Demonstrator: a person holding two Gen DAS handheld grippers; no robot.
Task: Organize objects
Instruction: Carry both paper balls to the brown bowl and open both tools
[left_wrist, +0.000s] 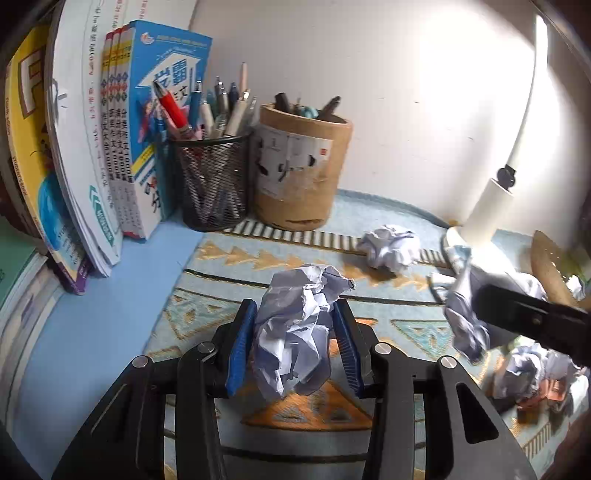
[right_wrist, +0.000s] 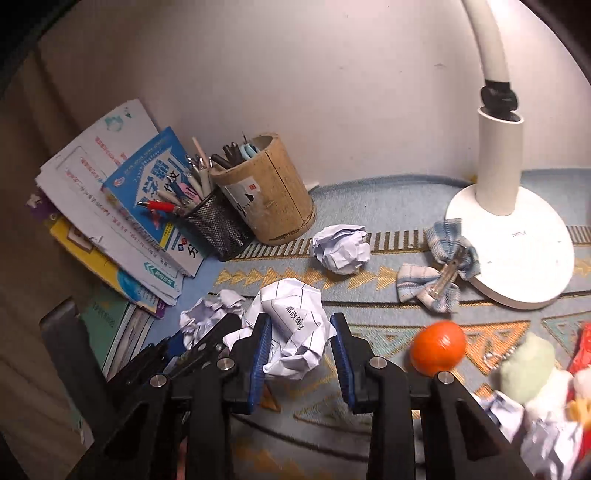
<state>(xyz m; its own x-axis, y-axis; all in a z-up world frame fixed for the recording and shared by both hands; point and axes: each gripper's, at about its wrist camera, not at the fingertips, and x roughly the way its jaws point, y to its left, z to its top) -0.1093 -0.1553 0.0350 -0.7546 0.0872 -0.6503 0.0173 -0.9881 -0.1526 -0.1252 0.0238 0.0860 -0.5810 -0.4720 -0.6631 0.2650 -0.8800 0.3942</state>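
In the left wrist view my left gripper (left_wrist: 295, 308) is shut on a crumpled white paper ball (left_wrist: 295, 328), and both blue pads press its sides above the patterned mat (left_wrist: 229, 258). My right gripper (right_wrist: 301, 321) is shut on a second crumpled ball of lined paper (right_wrist: 295, 328) with writing on it. The two grippers are side by side. The right one shows as a black arm (left_wrist: 524, 317) at the right of the left wrist view. A third paper ball (right_wrist: 341, 249) lies loose on the mat in front of the pen holders.
Against the wall stand a mesh pen cup (left_wrist: 212, 177), a bamboo holder (left_wrist: 299, 173) and leaning books (left_wrist: 140, 129). At the right are a white lamp base (right_wrist: 517, 251), two plaid bow clips (right_wrist: 450, 251), an orange (right_wrist: 437, 347), a plush toy (right_wrist: 528, 365) and more crumpled paper (left_wrist: 524, 369).
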